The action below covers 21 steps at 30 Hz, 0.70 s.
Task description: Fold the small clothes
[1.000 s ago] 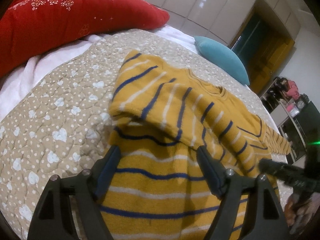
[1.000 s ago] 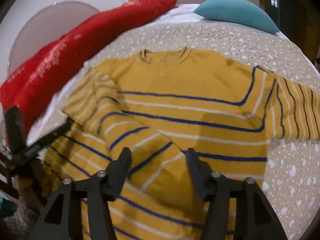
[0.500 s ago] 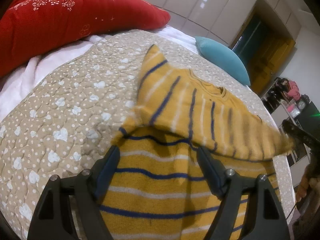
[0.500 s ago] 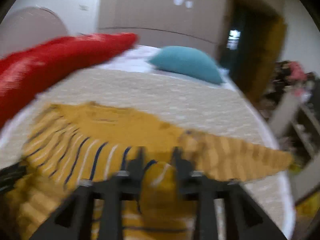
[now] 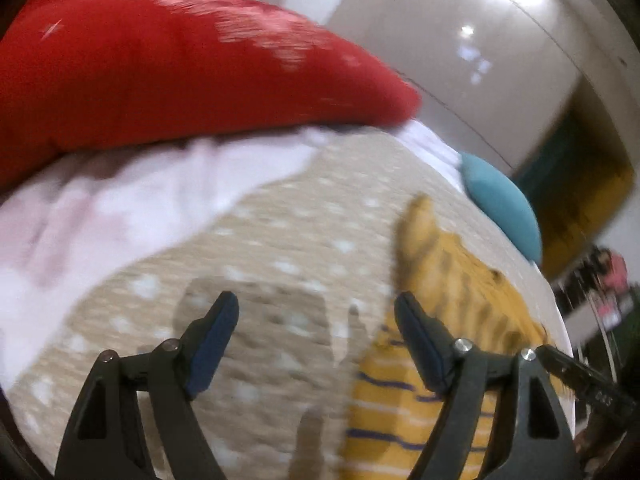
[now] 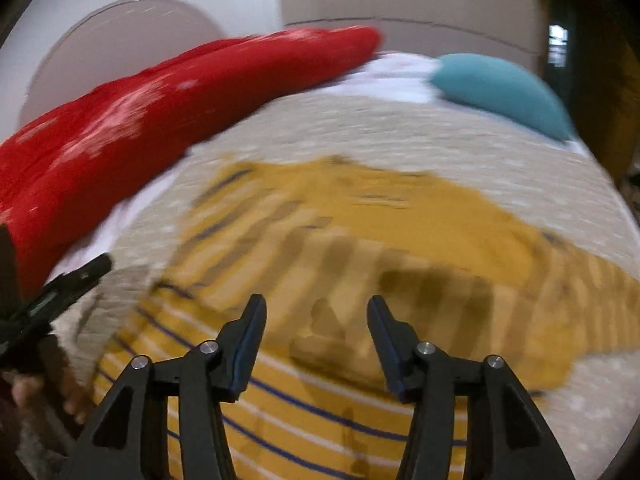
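**Bedroom with quilted bed and glossy wardrobes**

A beige quilted bedspread with white spots (image 5: 280, 264) is covering the bed, with a white sheet (image 5: 132, 200) showing along its far edge. A long red pillow with pale flower print (image 6: 168, 100) is lying along one side, and a teal oval cushion (image 6: 500, 88) is sitting near the far corner. Glossy cream wardrobe doors (image 5: 460, 52) are reflecting ceiling lights behind. A dark doorway (image 5: 576, 184) is opening beside them.
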Each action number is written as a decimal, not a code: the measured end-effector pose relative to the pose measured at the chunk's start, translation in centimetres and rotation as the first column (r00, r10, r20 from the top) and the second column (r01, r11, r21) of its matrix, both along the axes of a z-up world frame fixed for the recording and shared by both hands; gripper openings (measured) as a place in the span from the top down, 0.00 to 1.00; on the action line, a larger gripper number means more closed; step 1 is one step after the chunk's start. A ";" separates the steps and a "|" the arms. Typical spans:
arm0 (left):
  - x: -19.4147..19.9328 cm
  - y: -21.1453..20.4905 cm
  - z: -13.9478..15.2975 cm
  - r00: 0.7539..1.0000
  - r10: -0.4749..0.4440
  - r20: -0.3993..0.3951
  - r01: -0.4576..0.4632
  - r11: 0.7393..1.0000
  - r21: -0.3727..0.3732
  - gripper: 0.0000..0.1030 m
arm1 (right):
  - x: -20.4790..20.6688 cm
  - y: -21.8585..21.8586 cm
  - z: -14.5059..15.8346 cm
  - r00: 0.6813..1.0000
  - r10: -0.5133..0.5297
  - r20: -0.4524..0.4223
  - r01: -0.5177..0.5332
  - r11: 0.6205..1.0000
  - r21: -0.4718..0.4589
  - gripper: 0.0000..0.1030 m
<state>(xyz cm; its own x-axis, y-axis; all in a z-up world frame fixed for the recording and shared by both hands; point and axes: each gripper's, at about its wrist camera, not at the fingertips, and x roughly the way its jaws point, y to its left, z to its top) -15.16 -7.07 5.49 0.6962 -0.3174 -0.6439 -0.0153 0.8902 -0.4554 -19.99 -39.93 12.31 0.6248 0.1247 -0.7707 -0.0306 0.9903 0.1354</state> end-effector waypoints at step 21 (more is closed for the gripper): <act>0.4 1.8 -0.8 1.000 -0.004 -0.028 0.006 0.998 0.060 0.23 | 16.1 16.1 -7.0 0.974 0.144 -0.177 -0.154 0.987 -0.044 0.88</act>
<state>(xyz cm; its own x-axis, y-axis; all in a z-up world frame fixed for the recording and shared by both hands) -14.72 -5.25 4.67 0.6763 -0.2808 -0.6810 -0.0229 0.9160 -0.4004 -3.89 -23.87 5.34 0.4596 0.1591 -0.8738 -0.1599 0.9826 0.0948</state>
